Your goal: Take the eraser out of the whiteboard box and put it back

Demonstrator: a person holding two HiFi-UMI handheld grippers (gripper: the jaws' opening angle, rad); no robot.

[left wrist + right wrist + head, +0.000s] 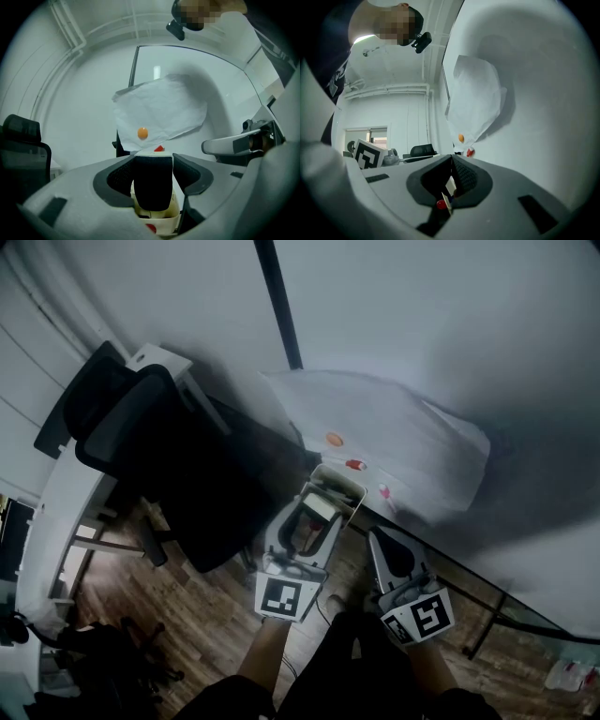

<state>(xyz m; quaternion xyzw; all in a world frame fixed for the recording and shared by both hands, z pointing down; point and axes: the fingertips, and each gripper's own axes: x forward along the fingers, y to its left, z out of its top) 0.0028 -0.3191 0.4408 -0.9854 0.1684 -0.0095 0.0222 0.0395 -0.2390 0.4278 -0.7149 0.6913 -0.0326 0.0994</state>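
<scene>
Black felt fills the gap of our left gripper (pixel 153 158). Its jaws are closed on the eraser (pixel 151 187), pressing its two long sides. The block stands upright just above the cream box (pixel 162 219), with its lower end at the opening or barely inside it.

We judge the eraser light, fairly stiff in the body and soft on the felt face. It should give a little under the pads and not slip, so a hold across the sides near the middle suits it. It needs to stay square to the narrow box if it is to go back in.

Our right gripper (pixel 453 157) hovers just beside the left one, jaws brought together at the tips and holding nothing we can name. A pale sliver and a red dot show in the slit lower down, too small to tell.

The box hangs on the whiteboard (pixel 422 324), below a paper (pixel 159 110) pinned by an orange magnet (pixel 142 133). The head view is dim, so we cannot make out what else the box holds. In the left gripper view the eraser hides its own lower end and the inside of the box.
</scene>
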